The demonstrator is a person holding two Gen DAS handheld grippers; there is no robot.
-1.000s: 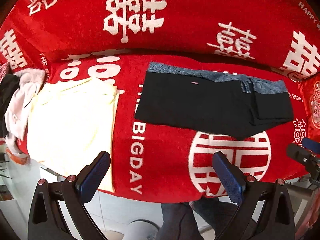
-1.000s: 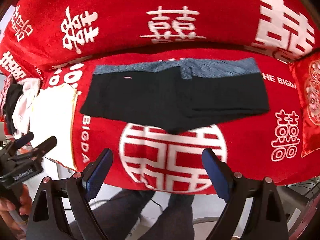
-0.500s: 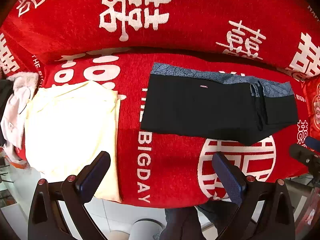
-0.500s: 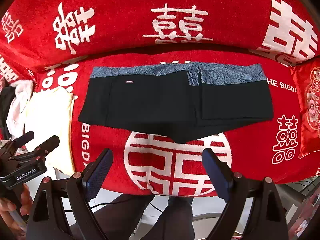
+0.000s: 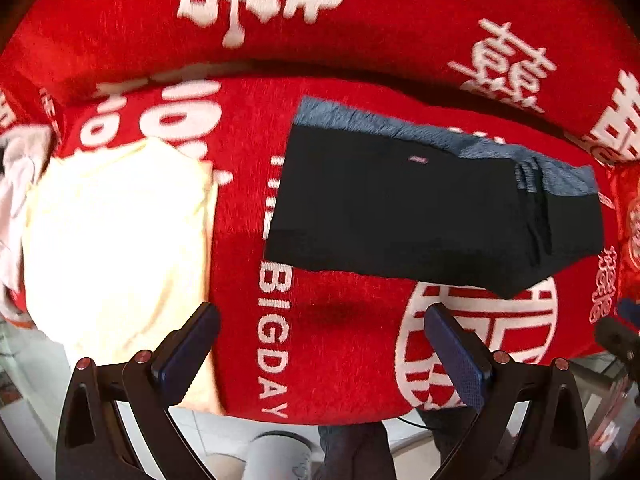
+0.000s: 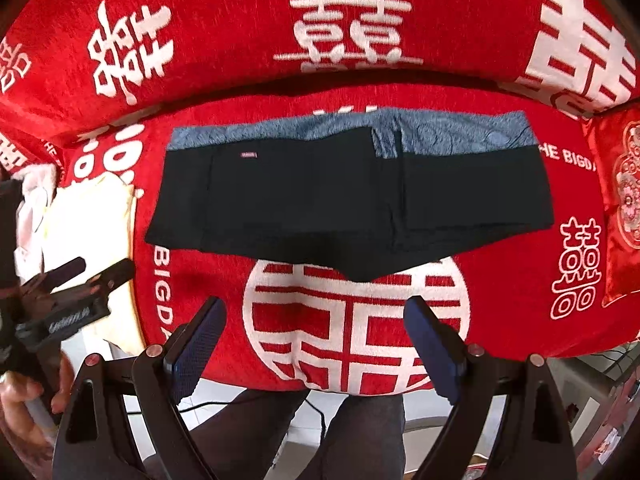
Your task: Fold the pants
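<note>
Black pants [image 6: 348, 204] with a blue-grey waistband lie folded flat on the red sofa seat; the left wrist view shows the pants [image 5: 420, 208] at right of centre. My left gripper [image 5: 320, 344] hangs open above the seat's front, near the pants' left lower corner, nothing between its blue pads. Wide open as well, my right gripper [image 6: 316, 340] hovers in front of the pants' lower edge over the white round emblem. A person's hand holds the left gripper [image 6: 72, 292] at the left edge of the right wrist view.
A folded cream garment [image 5: 116, 248] lies left of the pants, with white and dark clothes [image 5: 16, 184] piled beyond it. A red sofa backrest [image 6: 320, 20] rises behind. An embroidered red cushion [image 6: 624, 200] sits at right. The person's legs [image 6: 280, 432] and floor lie below the seat edge.
Both grippers have sunk toward the seat, so the pants and cream garment look larger. The left gripper also drifted across the seat. Jaws stayed open.
</note>
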